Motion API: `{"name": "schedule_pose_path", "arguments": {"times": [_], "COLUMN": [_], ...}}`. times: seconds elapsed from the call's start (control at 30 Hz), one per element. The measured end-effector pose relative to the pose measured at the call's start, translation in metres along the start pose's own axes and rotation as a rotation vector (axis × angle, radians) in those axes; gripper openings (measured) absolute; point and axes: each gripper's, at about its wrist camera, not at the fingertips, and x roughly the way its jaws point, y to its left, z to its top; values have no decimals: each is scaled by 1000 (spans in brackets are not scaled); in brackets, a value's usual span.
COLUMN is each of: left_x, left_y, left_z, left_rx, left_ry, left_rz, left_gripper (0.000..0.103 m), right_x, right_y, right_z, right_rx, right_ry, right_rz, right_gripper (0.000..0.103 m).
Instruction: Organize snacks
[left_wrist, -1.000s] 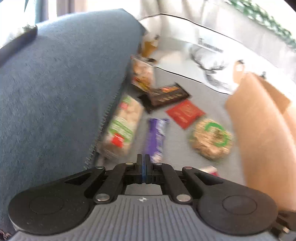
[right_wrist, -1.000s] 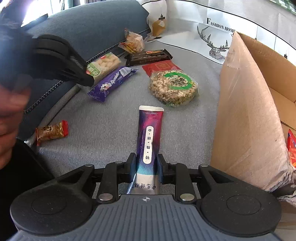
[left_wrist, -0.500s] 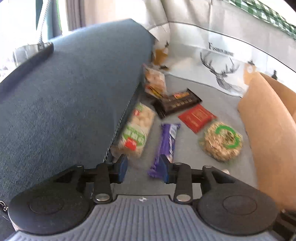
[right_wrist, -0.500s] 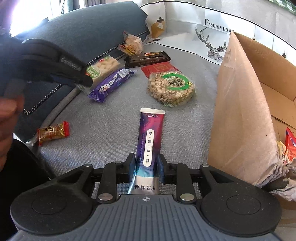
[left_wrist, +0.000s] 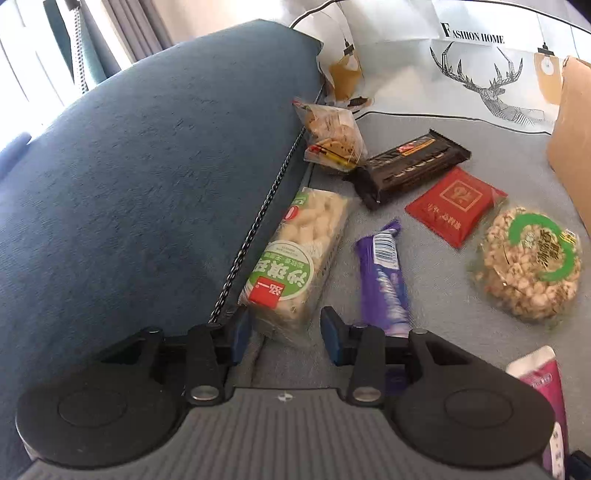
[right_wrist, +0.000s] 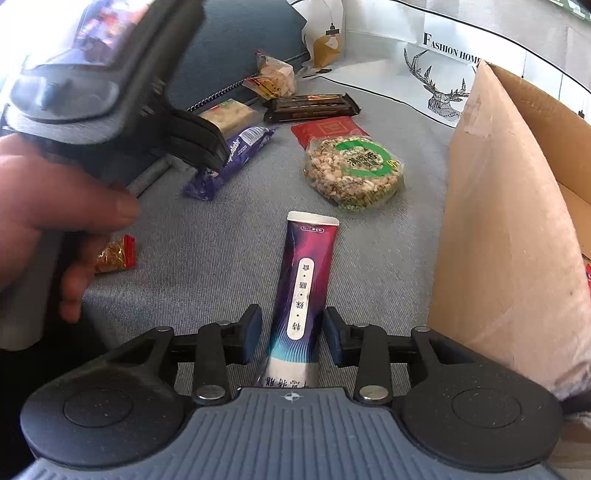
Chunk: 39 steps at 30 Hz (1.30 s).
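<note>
1. Left wrist view: the left hand-held gripper (left_wrist: 283, 332) is spread wide, gripping nothing. The near end of a clear-wrapped pale puffed-rice bar with a green round label (left_wrist: 295, 258) lies just ahead of and between its blue pads (left_wrist: 332, 334); whether they touch it I cannot tell.
2. Just right of that bar, a purple foil snack bar (left_wrist: 384, 273) runs under the right finger. Further ahead lie a dark brown biscuit pack (left_wrist: 410, 166), a flat red square sachet (left_wrist: 456, 205) and a round nut cake with a green ring label (left_wrist: 528, 262).
3. All rest on a grey fabric sofa seat (left_wrist: 443, 325); a blue cushion (left_wrist: 147, 177) rises to the left.
4. Right wrist view: the right hand-held gripper (right_wrist: 291, 334) stands open, its pads clear on both sides of a long purple-and-magenta sachet (right_wrist: 306, 280) lying between them on the seat.
5. To the right, a brown cardboard box (right_wrist: 506, 229) stands close by. To the left, a small red-and-gold wrapped sweet (right_wrist: 116, 254) lies beside the hand gripping the left hand-held gripper.
</note>
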Motion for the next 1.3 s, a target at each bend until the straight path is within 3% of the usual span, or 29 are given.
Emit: {"name": "schedule_pose_path", "arguments": {"times": [0.17,0.33,0.4,0.77,0.9,1.1,1.3], "left_x": [5,13,11,-15,-34,-53,-64], "left_y": [1,18,25,54,52,55,66], "left_z": [3,6,6,-1,-5,-14,-26], "left_rx": [-12,-118,-149,-254,-228,-227,-223], "left_ry": [-20,11,13,-33,-38,-39,28], "left_rz": [-25,-135,-184,-583,-640,-654,-655], "left_gripper": [44,8,6,4,4,1,1], "right_x": [1,1,1,-1,-1,-1,-3], "right_y": [-1,-2,-2,-1,-2,-2,-3], "right_z": [0,-1,-1,-1,-2,-2,-4], "right_rx": [5,5,7,9,9,8,9], "right_ry": [-4,-9,-9,-14,-15,-16,-17], "right_rz": [3,3,2,-1,0,1,-2], "right_gripper": [41,41,41,41,41,40,40]}}
